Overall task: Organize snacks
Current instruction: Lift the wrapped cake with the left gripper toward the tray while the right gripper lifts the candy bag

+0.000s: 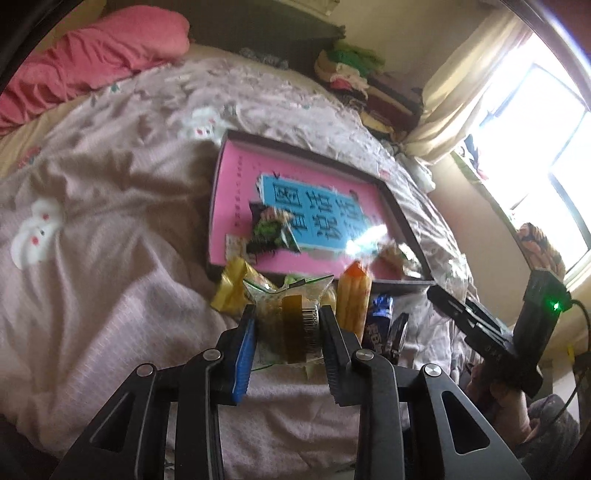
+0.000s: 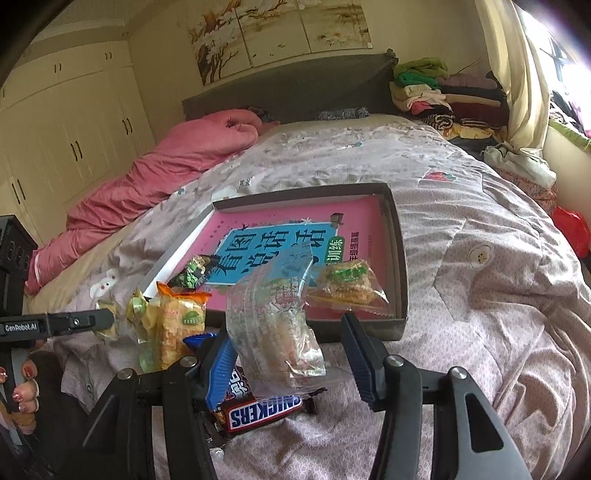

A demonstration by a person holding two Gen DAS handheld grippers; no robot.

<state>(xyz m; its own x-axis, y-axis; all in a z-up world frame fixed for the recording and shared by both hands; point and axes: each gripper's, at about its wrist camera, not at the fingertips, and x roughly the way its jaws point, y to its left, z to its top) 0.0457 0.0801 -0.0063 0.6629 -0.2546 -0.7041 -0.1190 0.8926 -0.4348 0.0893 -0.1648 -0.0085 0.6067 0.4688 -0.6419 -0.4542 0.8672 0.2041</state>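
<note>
Left gripper (image 1: pixel 288 332) clamps a clear snack packet (image 1: pixel 286 321), raised above the bed (image 1: pixel 110 295) near the pink-lined box (image 1: pixel 399 206).

Right gripper (image 2: pixel 291 354), jaws partly apart, has a transparent wrapper (image 2: pixel 277 321) between them; contact unclear. Next: place both in that box (image 2: pixel 400 258).

A lived-in bedroom at home

I'm over a bed (image 2: pixel 461 240) with a patterned quilt; a pink duvet (image 2: pixel 155 173) lies bunched at the left, cream wardrobes (image 2: pixel 66 136) fill the upper left, a painted panel (image 2: pixel 277 33) hangs above the dark headboard (image 2: pixel 288 92), and folded clothes (image 2: pixel 443 96) are stacked by the curtained window (image 2: pixel 517 74) at upper right.
</note>
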